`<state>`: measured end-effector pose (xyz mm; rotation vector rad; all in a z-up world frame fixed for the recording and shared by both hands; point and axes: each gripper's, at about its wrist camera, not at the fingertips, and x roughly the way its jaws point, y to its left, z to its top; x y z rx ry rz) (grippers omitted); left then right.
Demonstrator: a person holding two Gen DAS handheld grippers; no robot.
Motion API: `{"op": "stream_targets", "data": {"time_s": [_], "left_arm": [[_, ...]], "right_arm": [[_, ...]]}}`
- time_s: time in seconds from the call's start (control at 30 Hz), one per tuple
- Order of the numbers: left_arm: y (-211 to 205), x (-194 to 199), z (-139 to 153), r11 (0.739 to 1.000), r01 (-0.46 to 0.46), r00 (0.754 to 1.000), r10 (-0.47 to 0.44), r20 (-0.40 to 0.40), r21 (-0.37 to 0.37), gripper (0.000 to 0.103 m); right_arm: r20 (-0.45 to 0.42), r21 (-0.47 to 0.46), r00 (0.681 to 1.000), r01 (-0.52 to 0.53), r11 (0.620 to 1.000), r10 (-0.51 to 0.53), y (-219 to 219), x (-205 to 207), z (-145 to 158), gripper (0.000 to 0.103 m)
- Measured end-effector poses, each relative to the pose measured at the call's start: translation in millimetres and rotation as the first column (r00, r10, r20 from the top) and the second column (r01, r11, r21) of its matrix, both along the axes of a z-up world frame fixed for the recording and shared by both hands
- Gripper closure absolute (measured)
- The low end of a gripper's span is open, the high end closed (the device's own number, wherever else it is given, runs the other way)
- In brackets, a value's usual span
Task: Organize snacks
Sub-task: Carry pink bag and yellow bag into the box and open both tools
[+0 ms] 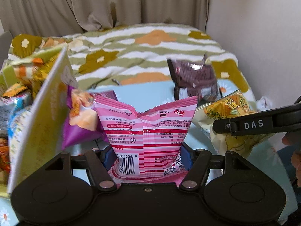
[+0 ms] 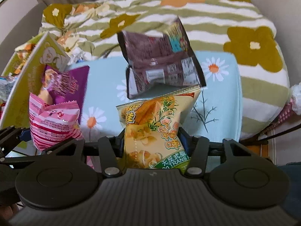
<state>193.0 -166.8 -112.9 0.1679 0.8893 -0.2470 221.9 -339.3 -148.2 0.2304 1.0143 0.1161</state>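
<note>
Left wrist view: left tongs pinching a pink striped snack packet by its lower end, packet standing upright between the blue pads, barcode side facing the camera. Purple snack bag leaning just left of it, against the inner face of a yellow-green box flap. Brown packet sitting tilted behind, on a light blue daisy cloth. Right tongs reaching in from the right edge, touching a yellow chip bag. Right wrist view: right tongs clamping the yellow chip bag at its lower half, bag rising upright. Brown packet appearing blurred just beyond its top edge; whether resting on the cloth, cannot tell. Pink striped snack packet showing at left, gripped by the left tongs, purple snack bag behind it. Floral striped blanket covering the bed beyond.
</note>
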Motion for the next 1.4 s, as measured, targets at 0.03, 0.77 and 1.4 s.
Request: {"op": "stream_targets", "data": {"time_s": [0.03,0.77,1.4], "left_arm": [[2.6,-2.9,6.3,1.000,-0.001,1.000,0.002,0.013,-0.006,0.032],[180.2,-30.6,128.8,0.979,-0.197,0.939,0.202,0.280,-0.047,0.032],[312.6,25.1,99.4,0.985,-0.127,0.975,0.146,0.170,-0.116,0.001]], "right_arm": [[0.015,-0.005,1.000,0.000,1.000,0.001,1.9,-2.4,5.6,0.036],[0.346,0.077,0.935,-0.113,0.991,0.080,149.5,-20.8,143.6,0.036],[0.288,0.107,0.957,-0.002,0.994,-0.029,290.9,-1.5,137.9,0.036]]}}
